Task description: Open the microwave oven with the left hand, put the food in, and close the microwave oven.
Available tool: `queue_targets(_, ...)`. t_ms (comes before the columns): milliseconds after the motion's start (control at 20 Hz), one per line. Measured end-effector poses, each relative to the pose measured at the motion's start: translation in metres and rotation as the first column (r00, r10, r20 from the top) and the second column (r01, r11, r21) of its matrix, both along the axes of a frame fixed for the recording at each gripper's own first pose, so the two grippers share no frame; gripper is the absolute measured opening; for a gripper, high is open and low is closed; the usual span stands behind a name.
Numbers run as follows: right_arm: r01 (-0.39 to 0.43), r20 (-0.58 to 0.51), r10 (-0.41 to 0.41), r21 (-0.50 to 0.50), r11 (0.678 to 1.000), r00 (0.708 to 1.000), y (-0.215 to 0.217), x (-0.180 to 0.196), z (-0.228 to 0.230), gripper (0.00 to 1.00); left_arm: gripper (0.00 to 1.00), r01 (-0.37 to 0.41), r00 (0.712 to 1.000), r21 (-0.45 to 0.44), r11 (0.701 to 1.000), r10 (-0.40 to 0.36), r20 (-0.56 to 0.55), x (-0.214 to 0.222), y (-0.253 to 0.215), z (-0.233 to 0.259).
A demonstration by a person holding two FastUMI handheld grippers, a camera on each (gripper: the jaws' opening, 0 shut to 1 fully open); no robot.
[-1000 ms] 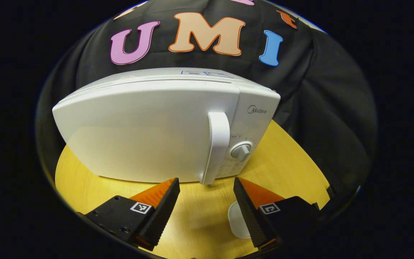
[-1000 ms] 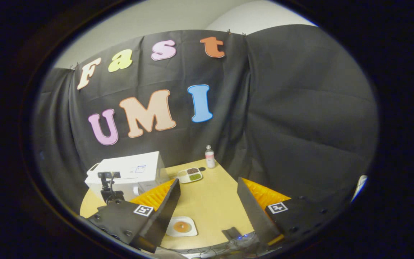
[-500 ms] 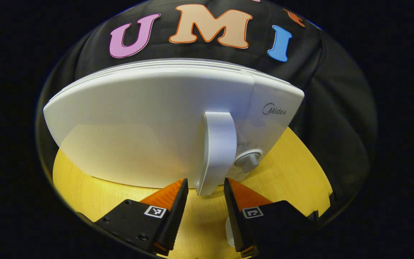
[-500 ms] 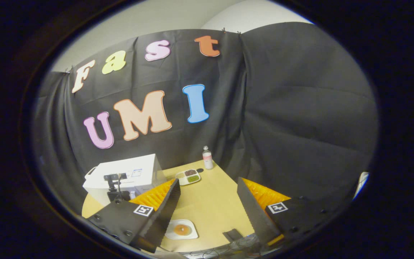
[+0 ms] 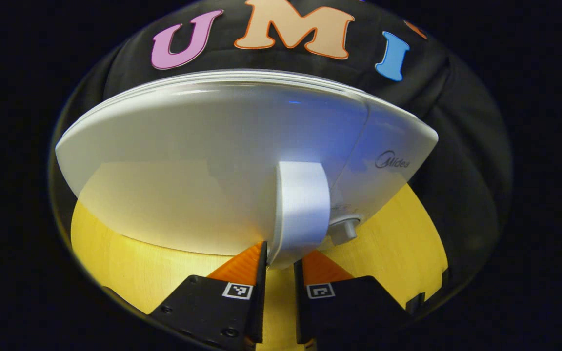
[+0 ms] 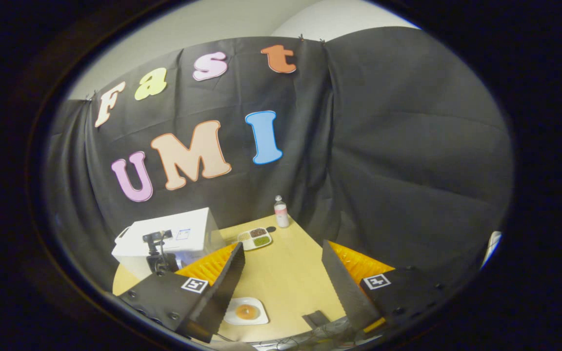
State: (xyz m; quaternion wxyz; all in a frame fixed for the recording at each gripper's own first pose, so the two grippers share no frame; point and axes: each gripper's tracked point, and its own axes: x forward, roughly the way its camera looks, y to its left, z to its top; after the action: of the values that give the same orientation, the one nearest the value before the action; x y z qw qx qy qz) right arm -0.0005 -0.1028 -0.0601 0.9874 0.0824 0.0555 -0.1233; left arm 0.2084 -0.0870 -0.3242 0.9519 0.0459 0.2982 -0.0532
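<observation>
Left gripper (image 5: 279, 256): fingers drawn close together, the lower end of the microwave door handle (image 5: 300, 212) set between the tips; whether both fingers press on it cannot be told. Microwave oven (image 5: 203, 161): white, door closed, seen close in the left gripper view, with a round control knob (image 5: 344, 228) just right of the handle; it is stood on the yellow wooden table (image 5: 130, 268). Right gripper (image 6: 283, 263): fingers spread wide, nothing held between them, raised above the table (image 6: 286, 273). Small white plate (image 6: 246, 312): laid near the table's front edge, below the right gripper's left finger; one round orange-brown food item is contained. Dark flat object with cables: seen at the front edge, right of the plate; kind cannot be told. Microwave oven (image 6: 183, 236) in the right gripper view: placed at the table's left, the left gripper's camera mount (image 6: 158, 251) seen before it. Divided white tray (image 6: 254, 238): set farther back, right of the microwave; dark brown, green and pale portions are held in separate compartments. Small bottle (image 6: 281, 213): stood upright behind the tray, near the black cloth wall (image 6: 398, 161).
</observation>
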Motion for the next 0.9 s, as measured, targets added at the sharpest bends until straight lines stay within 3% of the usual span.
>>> queue_targets(250,-0.012,-0.015,0.013,0.004,1.0,1.0,0.0,-0.003,-0.006,0.92,0.18,-0.005,1.0,0.046,0.999,0.004,0.008,0.0,0.002,-0.001)
queue_targets(300,-0.016,-0.018,0.016,0.004,1.0,1.0,0.001,-0.004,-0.006,0.99,0.17,-0.005,1.0,0.053,0.999,0.004,0.005,-0.002,0.002,-0.001)
queue_targets(350,-0.021,-0.02,0.021,0.004,1.0,1.0,0.001,-0.005,-0.007,0.99,0.17,-0.003,1.0,0.061,0.998,0.002,0.011,-0.003,0.003,-0.001)
queue_targets(400,-0.028,-0.022,0.028,0.003,1.0,0.999,0.003,-0.007,-0.007,0.92,0.15,-0.005,1.0,0.063,0.998,0.004,0.016,-0.004,0.003,-0.001)
queue_targets(900,-0.078,-0.063,0.078,-0.006,0.997,0.995,0.014,-0.034,-0.024,0.92,0.06,-0.068,0.994,0.031,0.997,0.066,0.082,-0.006,0.005,0.002)
